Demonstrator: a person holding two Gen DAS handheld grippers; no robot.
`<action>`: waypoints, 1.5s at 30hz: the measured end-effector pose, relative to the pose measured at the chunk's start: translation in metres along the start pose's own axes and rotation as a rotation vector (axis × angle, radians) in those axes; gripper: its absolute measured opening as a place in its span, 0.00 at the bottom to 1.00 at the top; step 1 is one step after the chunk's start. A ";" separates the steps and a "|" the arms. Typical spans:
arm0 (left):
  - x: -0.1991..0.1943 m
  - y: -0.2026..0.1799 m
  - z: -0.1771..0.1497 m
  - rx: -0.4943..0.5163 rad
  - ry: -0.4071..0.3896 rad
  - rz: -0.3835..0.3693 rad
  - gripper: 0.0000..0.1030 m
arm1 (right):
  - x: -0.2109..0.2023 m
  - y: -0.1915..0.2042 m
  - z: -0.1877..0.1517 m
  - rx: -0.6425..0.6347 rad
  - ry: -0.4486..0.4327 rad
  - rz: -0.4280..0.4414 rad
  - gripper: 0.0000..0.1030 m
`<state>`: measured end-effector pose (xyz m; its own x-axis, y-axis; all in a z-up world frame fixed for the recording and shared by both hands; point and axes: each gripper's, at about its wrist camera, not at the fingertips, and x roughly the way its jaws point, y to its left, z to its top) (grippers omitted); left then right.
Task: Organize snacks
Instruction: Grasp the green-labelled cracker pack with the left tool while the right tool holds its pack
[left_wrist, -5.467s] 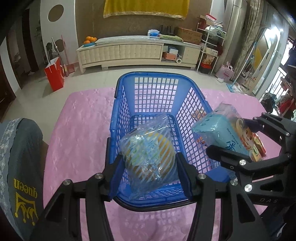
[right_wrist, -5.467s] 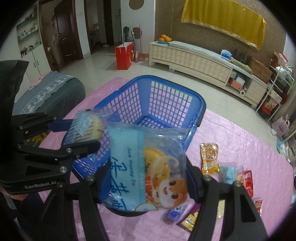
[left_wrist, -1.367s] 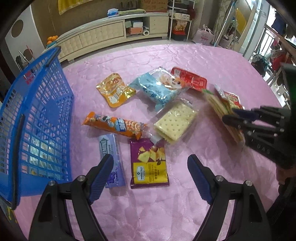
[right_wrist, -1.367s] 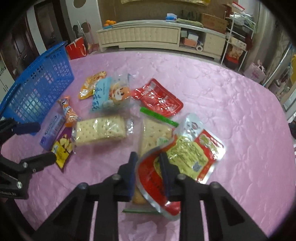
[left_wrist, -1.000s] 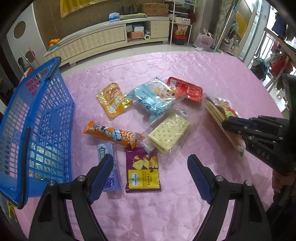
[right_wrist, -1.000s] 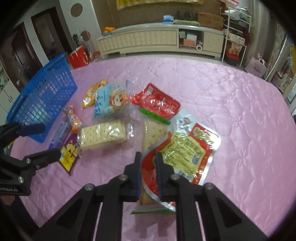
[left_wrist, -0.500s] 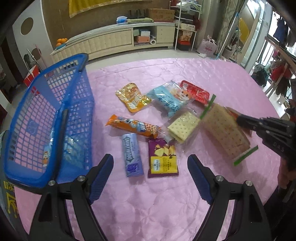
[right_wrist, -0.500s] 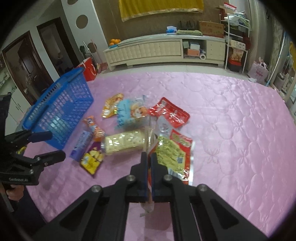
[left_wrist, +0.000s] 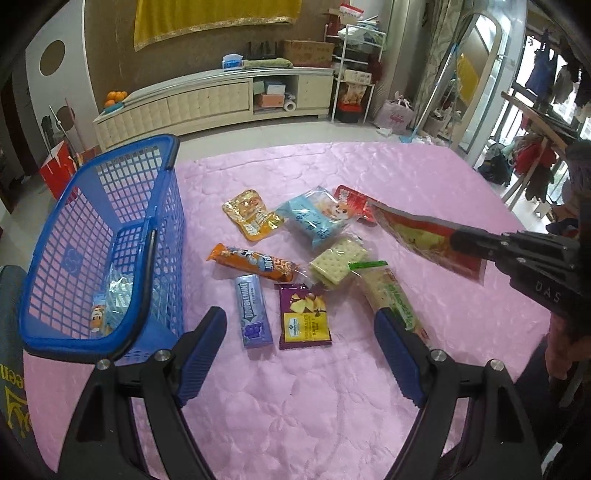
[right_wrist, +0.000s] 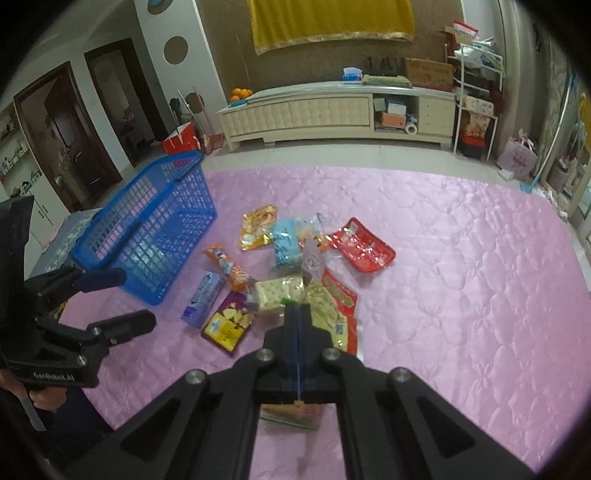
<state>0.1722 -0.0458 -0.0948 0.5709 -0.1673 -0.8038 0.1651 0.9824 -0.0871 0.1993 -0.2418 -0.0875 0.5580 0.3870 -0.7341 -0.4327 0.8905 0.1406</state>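
My right gripper (right_wrist: 299, 312) is shut on the edge of a red-and-yellow pouch (right_wrist: 332, 302) and holds it clear of the pink cloth. In the left wrist view the right gripper (left_wrist: 460, 236) grips the pouch (left_wrist: 421, 240) at the right. My left gripper (left_wrist: 299, 321) stands open and holds nothing, above a purple gum pack (left_wrist: 253, 317) and a purple chip packet (left_wrist: 303, 319). The blue basket (left_wrist: 110, 162) sits at the left with a few snacks inside. An orange tube (left_wrist: 255, 262), crackers (left_wrist: 336, 262), a gold pouch (left_wrist: 251, 218), a blue packet (left_wrist: 314, 218) and a red packet (left_wrist: 351, 197) lie loose.
A long cracker pack with green ends (left_wrist: 391, 299) lies by the left gripper's right finger. The pink cloth (right_wrist: 461, 277) stretches wide to the right. A grey cushion (left_wrist: 11, 332) sits beside the basket. A hand (right_wrist: 40, 397) holds the left gripper (right_wrist: 125, 299).
The right gripper's jaws closed fully on the red-and-yellow pouch and lifted it off the cracker pack. Both grippers rose and drew back, so the basket shows more in the left view.
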 end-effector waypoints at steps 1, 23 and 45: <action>-0.002 0.000 -0.001 -0.003 0.000 -0.006 0.78 | -0.002 0.003 0.001 -0.008 -0.002 -0.004 0.02; 0.084 -0.101 0.007 0.055 0.187 -0.032 0.78 | -0.021 -0.052 -0.015 -0.006 0.002 -0.163 0.02; 0.161 -0.119 -0.007 0.051 0.314 0.053 0.68 | 0.014 -0.089 -0.052 0.061 0.077 -0.099 0.02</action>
<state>0.2393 -0.1892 -0.2181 0.3052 -0.0744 -0.9494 0.1862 0.9824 -0.0172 0.2085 -0.3281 -0.1447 0.5388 0.2794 -0.7947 -0.3334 0.9371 0.1034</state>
